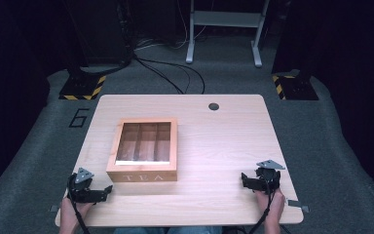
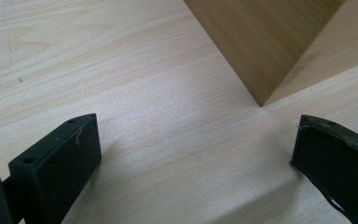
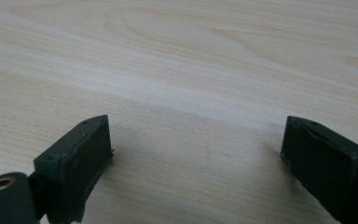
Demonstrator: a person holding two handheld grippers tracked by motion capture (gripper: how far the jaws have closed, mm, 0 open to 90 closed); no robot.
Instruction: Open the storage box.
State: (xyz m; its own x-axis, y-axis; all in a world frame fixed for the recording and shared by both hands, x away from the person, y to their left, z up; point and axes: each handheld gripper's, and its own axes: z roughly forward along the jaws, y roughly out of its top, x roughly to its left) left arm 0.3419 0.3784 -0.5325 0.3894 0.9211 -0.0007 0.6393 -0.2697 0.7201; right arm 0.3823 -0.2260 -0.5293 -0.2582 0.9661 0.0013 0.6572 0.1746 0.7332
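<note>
Your left gripper point(image 1: 108, 189) gapes empty, the tea box point(image 1: 143, 150) near at its one o'clock; your right gripper point(image 1: 243, 179) gapes empty, box well apart at ten.

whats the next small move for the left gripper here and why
Probably ease the left gripper forward toward the tea box. Its jaws stand open with nothing between them, and in the left gripper view the box's near corner lies just ahead on the table, untouched. The lid looks closed, and the right gripper, also open, rests farther off.
</note>
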